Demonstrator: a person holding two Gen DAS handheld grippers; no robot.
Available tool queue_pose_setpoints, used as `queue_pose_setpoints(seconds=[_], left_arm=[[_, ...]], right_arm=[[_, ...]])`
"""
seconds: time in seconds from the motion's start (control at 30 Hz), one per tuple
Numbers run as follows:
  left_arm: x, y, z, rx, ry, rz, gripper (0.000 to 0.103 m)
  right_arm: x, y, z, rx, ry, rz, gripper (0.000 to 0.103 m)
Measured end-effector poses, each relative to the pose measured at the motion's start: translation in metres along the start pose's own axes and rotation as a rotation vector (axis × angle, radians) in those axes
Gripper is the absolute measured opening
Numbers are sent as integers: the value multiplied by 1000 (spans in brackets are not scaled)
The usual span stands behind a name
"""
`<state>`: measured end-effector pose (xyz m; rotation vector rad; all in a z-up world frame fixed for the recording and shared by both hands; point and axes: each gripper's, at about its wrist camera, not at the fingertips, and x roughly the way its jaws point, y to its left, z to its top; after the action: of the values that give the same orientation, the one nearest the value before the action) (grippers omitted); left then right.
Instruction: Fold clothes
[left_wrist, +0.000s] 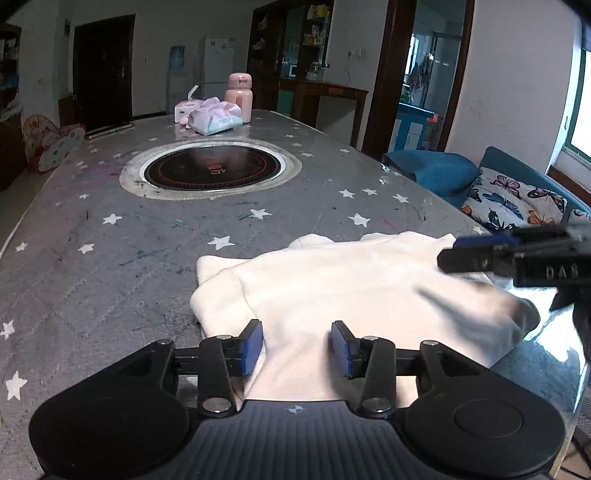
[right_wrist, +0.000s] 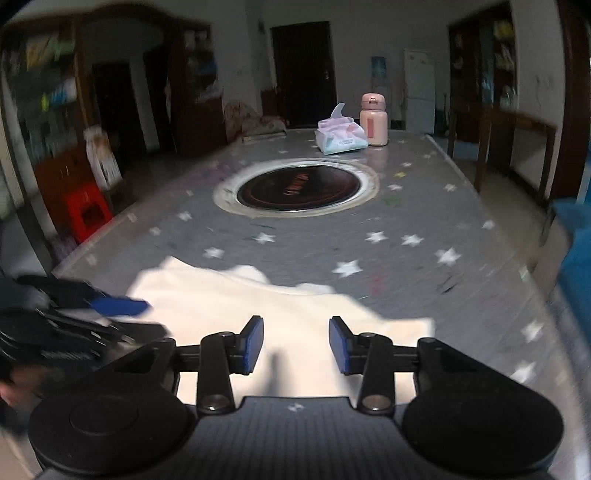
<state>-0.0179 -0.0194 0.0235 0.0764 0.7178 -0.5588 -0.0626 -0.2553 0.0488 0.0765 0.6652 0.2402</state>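
A cream white garment (left_wrist: 332, 280) lies folded on the grey star-patterned table, near its front edge. It also shows in the right wrist view (right_wrist: 258, 306). My left gripper (left_wrist: 297, 345) is open, just above the garment's near edge, with nothing between its blue pads. My right gripper (right_wrist: 295, 343) is open and empty over the garment's near right part. The right gripper appears at the right of the left wrist view (left_wrist: 480, 254), above the cloth's right side. The left gripper appears at the left of the right wrist view (right_wrist: 110, 306).
A round black cooktop (left_wrist: 212, 170) is set into the table middle. A pink bottle (left_wrist: 239, 96) and tissue packs (left_wrist: 214, 118) stand at the far end. A blue sofa with a butterfly pillow (left_wrist: 513, 201) is to the right. A red stool (right_wrist: 86, 214) stands at the left.
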Motion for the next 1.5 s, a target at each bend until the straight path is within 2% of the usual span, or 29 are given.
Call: queue_pose_setpoints(seconds=[0.07,0.23,0.67,0.9,1.5], left_arm=[[0,0,2,8,12,-4,45],[4,-4,6,43,39,5,48],[8,-16,6,86,55,50,55],[9,-20,7,87,59,79,56],[11,-22,7,89,57,119,64]], right_arm=[[1,2,-5,47,-9,10,41],[2,6,-15,73,2,-17,41],[-23,7,-29,125,-76,35,44],[-28,6,-36,135,-92,62,45],[-24,-12,-50,197,-66,53,49]])
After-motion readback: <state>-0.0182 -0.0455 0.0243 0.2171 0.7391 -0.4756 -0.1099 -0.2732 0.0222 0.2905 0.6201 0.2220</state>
